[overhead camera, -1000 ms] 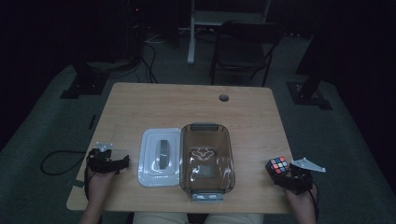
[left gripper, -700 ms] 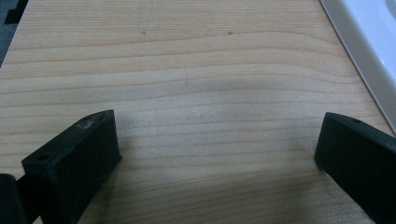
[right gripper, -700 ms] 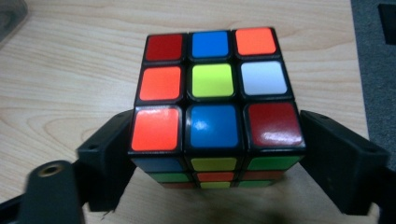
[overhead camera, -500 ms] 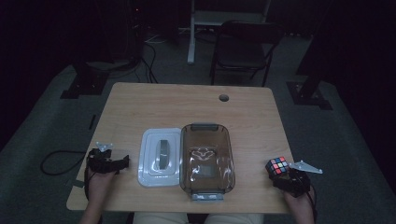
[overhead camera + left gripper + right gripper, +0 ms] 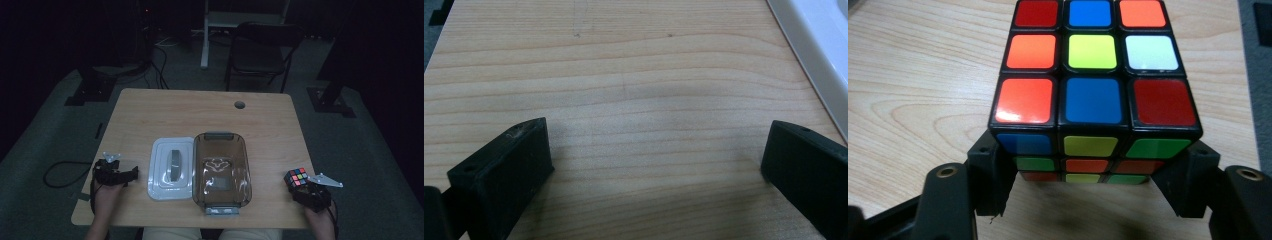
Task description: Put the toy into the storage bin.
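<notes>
Multicoloured plastic puzzle cube sat at the wooden surface's four o'clock corner, gripped between the right gripper's fingers; brown transparent rectangular container lay toward nine o'clock. Left gripper fingers spread wide, empty, at eight o'clock.

No legible txt, labels, brands or nos. anywhere; puzzle cube near tabletop's front right corner showed plain colour stickers only.

On the wooden table lie a white lid, just beside it a brown box, and a cube near the right edge.
</notes>
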The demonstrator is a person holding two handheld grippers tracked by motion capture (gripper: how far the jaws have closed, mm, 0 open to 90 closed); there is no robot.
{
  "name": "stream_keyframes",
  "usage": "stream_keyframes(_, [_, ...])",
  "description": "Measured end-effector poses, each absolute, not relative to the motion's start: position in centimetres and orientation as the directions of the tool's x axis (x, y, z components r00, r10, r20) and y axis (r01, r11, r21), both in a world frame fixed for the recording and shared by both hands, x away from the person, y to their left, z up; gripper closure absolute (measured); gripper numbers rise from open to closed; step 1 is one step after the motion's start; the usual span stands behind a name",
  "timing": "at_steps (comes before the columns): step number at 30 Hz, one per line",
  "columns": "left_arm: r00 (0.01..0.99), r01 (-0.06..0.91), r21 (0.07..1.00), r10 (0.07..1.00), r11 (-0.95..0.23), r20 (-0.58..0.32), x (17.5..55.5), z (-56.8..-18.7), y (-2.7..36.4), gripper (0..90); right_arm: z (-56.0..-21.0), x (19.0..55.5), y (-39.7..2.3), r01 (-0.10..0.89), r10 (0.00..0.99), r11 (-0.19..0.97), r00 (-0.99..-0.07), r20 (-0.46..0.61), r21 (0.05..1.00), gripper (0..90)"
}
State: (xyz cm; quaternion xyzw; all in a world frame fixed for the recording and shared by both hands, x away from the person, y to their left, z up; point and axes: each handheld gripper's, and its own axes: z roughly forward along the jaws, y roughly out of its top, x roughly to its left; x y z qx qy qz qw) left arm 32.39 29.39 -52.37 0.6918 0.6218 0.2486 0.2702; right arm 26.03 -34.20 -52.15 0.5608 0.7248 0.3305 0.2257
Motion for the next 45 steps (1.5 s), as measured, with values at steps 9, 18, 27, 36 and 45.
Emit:
stream_keyframes(9, [0.103, 0.726, 0.683, 0.995, -0.081, 0.008, 32.4, -52.4, 29.4, 0.6, -52.0, 26.1, -34.5, 0.666, 0.964, 0.146, -0.262, 0.046, 0.732, 34.0])
stream_keyframes(18, [0.103, 0.726, 0.683, 0.995, -0.081, 0.008, 32.4, -52.4, 29.4, 0.5, -50.5, 25.9, -34.5, 0.644, 0.957, 0.151, -0.287, 0.053, 0.75, 34.0])
stream_keyframes(27, [0.103, 0.726, 0.683, 0.995, -0.081, 0.008, 32.4, -52.4, 29.4, 0.5, -47.7, 25.4, -33.6, 0.593, 0.938, 0.188, -0.345, 0.037, 0.783, 34.1])
stream_keyframes(36, [0.106, 0.726, 0.683, 0.994, -0.083, 0.008, 32.4, -52.4, 29.4, 0.6, -44.9, 25.1, -32.0, 0.532, 0.905, 0.228, -0.424, 0.024, 0.815, 34.0])
stream_keyframes(45, [0.111, 0.726, 0.682, 0.994, -0.087, 0.009, 32.4, -52.4, 29.4, 0.6, -40.9, 25.7, -29.0, 0.429, 0.837, 0.299, -0.547, -0.018, 0.853, 34.1])
